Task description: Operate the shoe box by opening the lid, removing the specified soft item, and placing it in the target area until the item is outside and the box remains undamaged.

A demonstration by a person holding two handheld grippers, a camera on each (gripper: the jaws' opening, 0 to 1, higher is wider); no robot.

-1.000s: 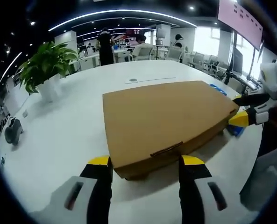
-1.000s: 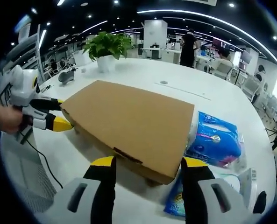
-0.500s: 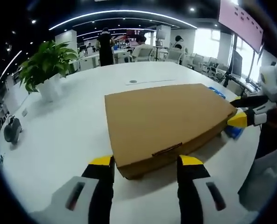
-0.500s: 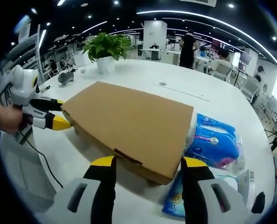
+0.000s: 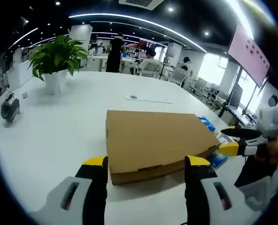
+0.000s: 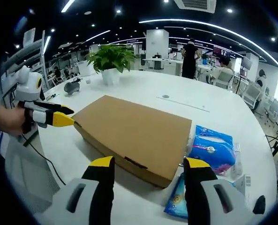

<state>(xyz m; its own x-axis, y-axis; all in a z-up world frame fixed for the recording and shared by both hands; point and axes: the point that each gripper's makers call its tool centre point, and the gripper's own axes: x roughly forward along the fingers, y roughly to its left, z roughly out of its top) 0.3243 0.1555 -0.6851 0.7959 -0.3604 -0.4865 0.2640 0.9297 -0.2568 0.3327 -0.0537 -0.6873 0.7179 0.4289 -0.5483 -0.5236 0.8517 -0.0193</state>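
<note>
A flat brown cardboard shoe box (image 5: 157,140) lies shut on the white table, its lid tab facing my left gripper (image 5: 147,163). That gripper is open, its yellow-tipped jaws astride the box's near edge without touching it. The same box (image 6: 136,133) lies ahead of my right gripper (image 6: 148,164), which is also open and just short of the box's near side. In the left gripper view the right gripper (image 5: 237,140) comes in from the right, beside the box's far corner. The left gripper (image 6: 59,115) enters the right gripper view from the left, at the box's corner.
Blue soft packs (image 6: 211,150) lie against the box's right side, with another pack (image 6: 178,201) nearer me. A potted plant (image 5: 54,61) stands at the back of the white table (image 5: 49,136). A small grey object (image 5: 10,108) rests at the far left. People sit and stand in the office behind.
Both cameras have pulled back and risen a little, so the box looks smaller and farther. The box and packs have not moved. Both grippers stay open.
</note>
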